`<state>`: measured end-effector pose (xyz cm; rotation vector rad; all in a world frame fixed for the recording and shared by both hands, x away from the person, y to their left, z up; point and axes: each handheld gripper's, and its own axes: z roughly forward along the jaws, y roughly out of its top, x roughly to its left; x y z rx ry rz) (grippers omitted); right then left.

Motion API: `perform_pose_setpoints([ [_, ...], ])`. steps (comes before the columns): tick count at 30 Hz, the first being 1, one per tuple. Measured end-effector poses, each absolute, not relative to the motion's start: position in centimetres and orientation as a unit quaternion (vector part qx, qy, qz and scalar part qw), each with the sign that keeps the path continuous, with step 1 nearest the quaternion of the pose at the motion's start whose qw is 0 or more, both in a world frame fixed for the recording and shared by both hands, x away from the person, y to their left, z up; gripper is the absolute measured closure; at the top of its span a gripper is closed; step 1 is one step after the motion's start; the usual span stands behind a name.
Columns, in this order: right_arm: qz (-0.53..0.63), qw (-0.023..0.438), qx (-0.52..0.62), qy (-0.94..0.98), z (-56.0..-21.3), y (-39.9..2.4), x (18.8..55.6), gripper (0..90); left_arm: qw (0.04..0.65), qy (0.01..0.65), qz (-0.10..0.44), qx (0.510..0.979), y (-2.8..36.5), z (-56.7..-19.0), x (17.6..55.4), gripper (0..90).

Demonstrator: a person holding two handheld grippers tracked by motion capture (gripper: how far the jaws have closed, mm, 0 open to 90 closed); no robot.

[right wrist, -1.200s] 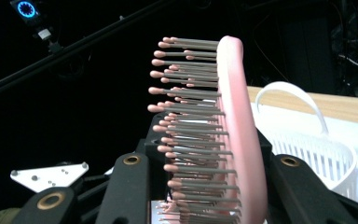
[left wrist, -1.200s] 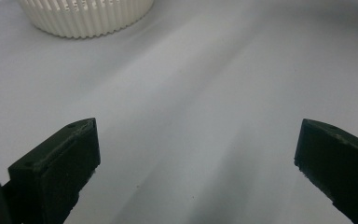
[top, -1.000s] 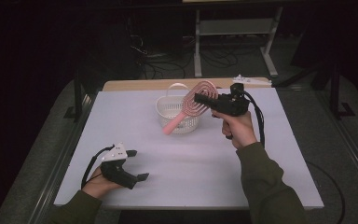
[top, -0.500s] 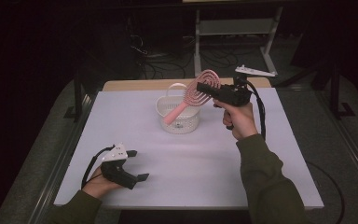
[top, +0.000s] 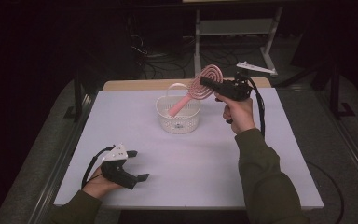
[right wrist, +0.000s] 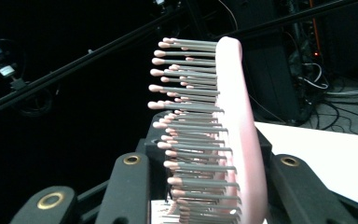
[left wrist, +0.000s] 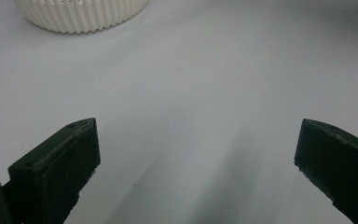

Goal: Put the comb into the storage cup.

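Overhead, the right claw (top: pixel 207 83) was clamped on the round head of a pink plastic hairbrush with a spiral-patterned back (top: pixel 204 82), holding it up in the air above the far half of the white worktop (top: pixel 205 158). The brush sloped down to the left, its handle end dipping over the small white ribbed plastic basket with a hoop handle (top: pixel 179 122); whether the tip touched the basket's rim I could not tell. In the right gripper view the brush (right wrist: pixel 242 135) stood on edge between the two black jaws, grey bristles with pink tips pointing left.

The left claw (top: pixel 139 165) lay at the near left corner of the worktop, in the person's left hand (top: pixel 98 184), well apart from the basket. Its jaws stood wide apart with nothing between them, bare worktop (left wrist: pixel 191 116) ahead and the basket's ribbed wall (left wrist: pixel 81 16) at the top edge of the left gripper view.
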<state>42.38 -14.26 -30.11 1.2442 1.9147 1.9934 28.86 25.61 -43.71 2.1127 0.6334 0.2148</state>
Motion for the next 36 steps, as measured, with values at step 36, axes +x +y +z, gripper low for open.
perform_pose_setpoints([
  [36, 0.619, 0.072, 0.432, 0.651, -33.6, -10.3, 44.6, 62.8, 0.444, 0.252, 0.082, 0.856, 25.5, -43.8, 28.8, 0.0],
])
